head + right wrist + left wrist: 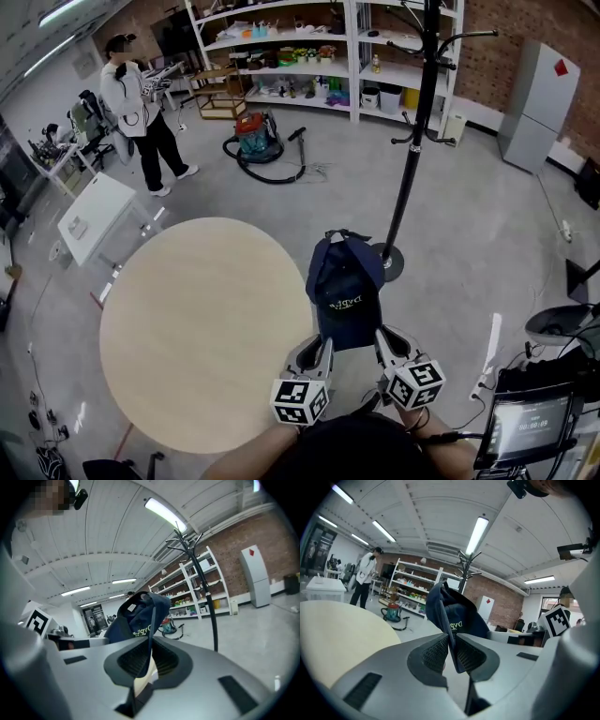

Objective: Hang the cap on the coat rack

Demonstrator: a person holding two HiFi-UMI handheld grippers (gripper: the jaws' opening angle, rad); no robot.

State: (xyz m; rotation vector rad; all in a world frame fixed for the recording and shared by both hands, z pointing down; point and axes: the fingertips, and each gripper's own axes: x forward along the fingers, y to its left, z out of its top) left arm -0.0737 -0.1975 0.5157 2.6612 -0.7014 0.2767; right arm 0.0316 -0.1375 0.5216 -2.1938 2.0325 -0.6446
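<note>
A dark navy cap with pale lettering hangs in the air to the right of the round table, held from both sides. My left gripper is shut on its left brim edge, and my right gripper is shut on the right edge. The cap fabric is pinched between the ribbed pads in the left gripper view, and the cap likewise in the right gripper view. The black coat rack stands on the floor beyond the cap, its hooks high up.
A round beige table lies to the left. The rack's round base sits just past the cap. A person stands far left near white shelving. A vacuum cleaner is on the floor. A monitor is at lower right.
</note>
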